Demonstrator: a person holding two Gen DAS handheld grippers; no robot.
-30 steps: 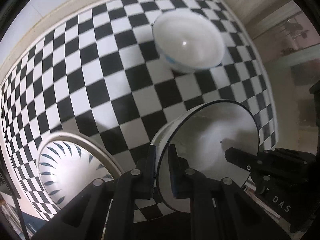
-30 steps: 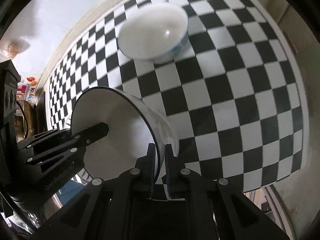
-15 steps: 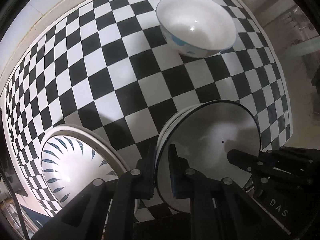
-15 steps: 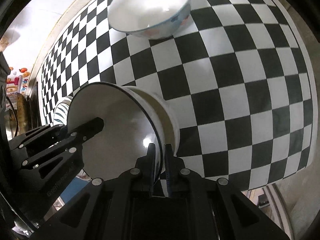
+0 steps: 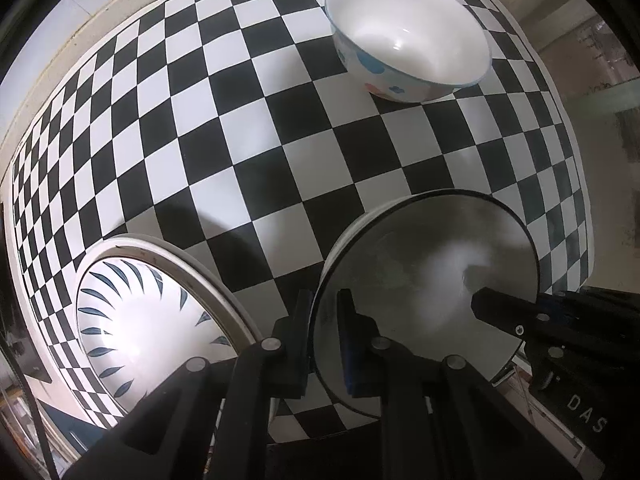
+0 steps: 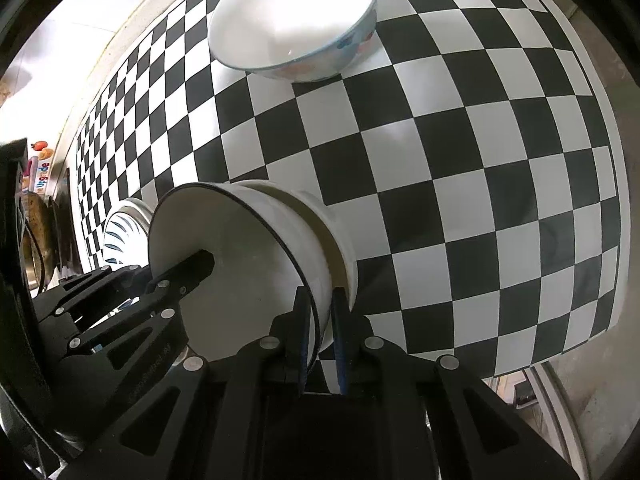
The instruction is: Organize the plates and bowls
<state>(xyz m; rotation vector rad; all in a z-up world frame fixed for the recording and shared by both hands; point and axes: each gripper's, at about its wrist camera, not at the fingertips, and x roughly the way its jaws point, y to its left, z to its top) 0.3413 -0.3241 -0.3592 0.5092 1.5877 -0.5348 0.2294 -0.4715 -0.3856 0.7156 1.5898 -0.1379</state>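
Observation:
A white bowl with a thin dark rim (image 5: pixel 420 280) (image 6: pixel 224 248) is held low over the checkered cloth, tilted. It looks nested in a second white bowl (image 6: pixel 340 248) underneath. My left gripper (image 5: pixel 326 316) is shut on its near rim. My right gripper (image 6: pixel 320 316) is shut on the opposite rim, one finger inside and one outside. Each gripper shows in the other's view, the right gripper (image 5: pixel 500 308) and the left gripper (image 6: pixel 192 268). A white bowl with blue and red spots (image 5: pixel 408 48) (image 6: pixel 296 20) stands empty farther back.
A white plate with a blue leaf pattern (image 5: pixel 140 320) (image 6: pixel 120 236) lies just left of the held bowl. The black-and-white checkered tablecloth (image 5: pixel 240 140) ends at an edge on the right (image 6: pixel 600 280). A pale wall runs along the far side.
Both grippers have sunk toward the cloth with the dark-rimmed bowl still gripped. The spotted bowl and the leaf plate look larger and nearer.

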